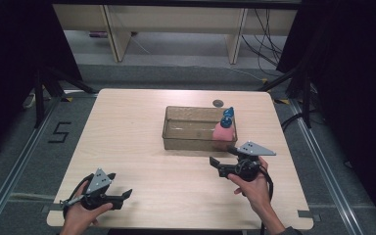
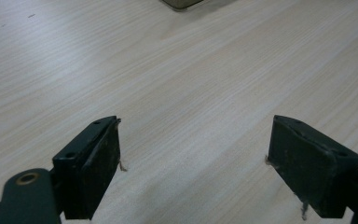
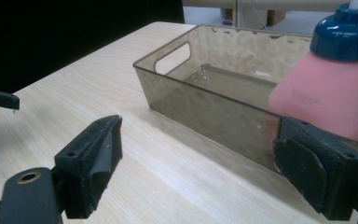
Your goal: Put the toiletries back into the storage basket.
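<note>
Pink plastic bottle with a blue pump cap [image 1: 223, 129] stands upright in the right end of the clear smoky rectangular plastic bin [image 1: 176, 139], pressed near its right wall. From my right gripper [image 1: 216, 163] it lies just ahead and a touch right, beyond the bin's near wall; in the right gripper view the bottle [image 3: 328, 88] rises behind that wall [image 3: 205, 114], right above my right-hand jaw. Bottle's long axis is vertical, the bin's long axis runs crosswise to my reach. Right gripper's jaws stand wide apart, nothing between them, pads not touching the bin. Left gripper [image 1: 126, 195] sits low at the near left table edge, well apart from bin and bottle, jaws spread wide over bare light wood tabletop [image 2: 177, 93], holding nothing. Right hand [image 1: 254, 188] is clearly the nearer one; I judge any next grab at the bottle goes over the near wall from this side.
</note>
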{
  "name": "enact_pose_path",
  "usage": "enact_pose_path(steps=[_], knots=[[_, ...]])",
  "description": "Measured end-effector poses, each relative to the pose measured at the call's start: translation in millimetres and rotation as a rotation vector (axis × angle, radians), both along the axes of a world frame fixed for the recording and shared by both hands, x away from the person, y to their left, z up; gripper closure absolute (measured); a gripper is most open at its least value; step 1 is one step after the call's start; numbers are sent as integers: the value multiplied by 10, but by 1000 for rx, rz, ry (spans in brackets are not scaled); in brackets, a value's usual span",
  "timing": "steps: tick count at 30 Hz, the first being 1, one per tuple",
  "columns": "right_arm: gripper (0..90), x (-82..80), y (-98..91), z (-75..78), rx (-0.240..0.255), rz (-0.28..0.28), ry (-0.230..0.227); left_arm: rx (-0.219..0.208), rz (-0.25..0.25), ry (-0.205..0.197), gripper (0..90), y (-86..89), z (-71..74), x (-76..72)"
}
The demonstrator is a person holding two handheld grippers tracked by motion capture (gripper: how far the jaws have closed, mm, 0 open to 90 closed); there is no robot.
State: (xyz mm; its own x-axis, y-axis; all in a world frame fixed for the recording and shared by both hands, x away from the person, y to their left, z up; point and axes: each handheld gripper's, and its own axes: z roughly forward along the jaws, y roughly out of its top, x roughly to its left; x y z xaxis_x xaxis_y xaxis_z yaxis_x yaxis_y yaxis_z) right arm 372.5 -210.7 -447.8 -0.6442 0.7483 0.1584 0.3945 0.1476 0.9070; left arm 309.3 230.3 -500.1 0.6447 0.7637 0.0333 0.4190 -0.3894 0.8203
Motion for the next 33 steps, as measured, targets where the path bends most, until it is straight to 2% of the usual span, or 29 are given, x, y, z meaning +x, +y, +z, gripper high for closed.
enact_pose_path(steps=[1, 2, 4, 6, 7, 10, 12, 13, 14, 15, 16, 17, 18, 19, 20, 21, 22, 24, 26, 28, 29, 30, 31, 32, 33], knots=[[158, -20, 16, -4, 19, -2, 24, -2, 0, -1, 164, -1, -1, 0], [157, -25, 17, -14, 11, -4, 15, -1, 0, 0, 165, 0, -1, 0], [155, -57, 34, -21, 27, 1, 34, 0, 0, 0, 165, 1, 0, 0], [154, -63, 26, -27, 15, 6, 10, 0, 0, 0, 164, 1, 0, 0], [154, -81, 31, -29, 22, 19, 44, 0, -1, -1, 165, 2, 0, 0], [154, -107, 45, -44, 28, 7, 39, -1, -1, -2, 164, 1, 0, 0], [154, -114, 29, -52, 10, 15, 16, -1, 0, -1, 164, 0, -1, 0], [154, -121, 36, -60, 28, 19, 22, -1, 0, -1, 164, 0, -1, 0], [154, -134, 36, -57, 29, 21, 42, 0, -1, -1, 164, 1, -1, 0], [154, -149, 31, -54, 17, 20, 43, 0, 0, -1, 164, 1, -1, 0], [154, -139, 24, -69, 10, 27, 11, -1, 0, -1, 165, 0, -1, 0], [155, -148, 39, -79, 24, 25, 21, 1, -1, -1, 164, 0, 0, 0], [155, -162, 23, -71, 5, 27, 16, 1, -1, -1, 165, 1, 0, -1], [155, -184, 39, -78, 27, 29, 48, 1, -1, -1, 164, 1, 0, 0], [155, -177, 31, -86, 18, 38, 29, 1, -1, -1, 164, 0, 0, 0], [155, -210, 34, -82, 17, 24, 53, 1, -1, -1, 164, 0, -1, 0], [155, -192, 36, -105, 27, 45, 19, 2, -1, -1, 165, 1, -1, 0], [155, -221, 26, -107, 6, 45, 24, 1, -1, -1, 165, 0, -1, 0], [155, -236, 42, -126, 21, 58, 40, 1, -1, 0, 165, -1, -2, -1], [155, -261, 29, -129, 8, 61, 41, 1, -1, -1, 165, -1, -1, -1], [155, -280, 38, -132, 23, 57, 69, 1, 0, -1, 165, -1, -2, -1], [155, -276, 40, -147, 32, 72, 55, 1, -1, -1, 165, -1, -2, -1], [156, -298, 44, -150, 35, 62, 63, 4, -1, 1, 165, 0, 0, -2], [155, -292, 39, -163, 25, 78, 48, 1, -4, 1, 165, 0, -2, 1], [155, -302, 37, -164, 19, 69, 49, 3, -4, 2, 165, -1, -1, -1]])
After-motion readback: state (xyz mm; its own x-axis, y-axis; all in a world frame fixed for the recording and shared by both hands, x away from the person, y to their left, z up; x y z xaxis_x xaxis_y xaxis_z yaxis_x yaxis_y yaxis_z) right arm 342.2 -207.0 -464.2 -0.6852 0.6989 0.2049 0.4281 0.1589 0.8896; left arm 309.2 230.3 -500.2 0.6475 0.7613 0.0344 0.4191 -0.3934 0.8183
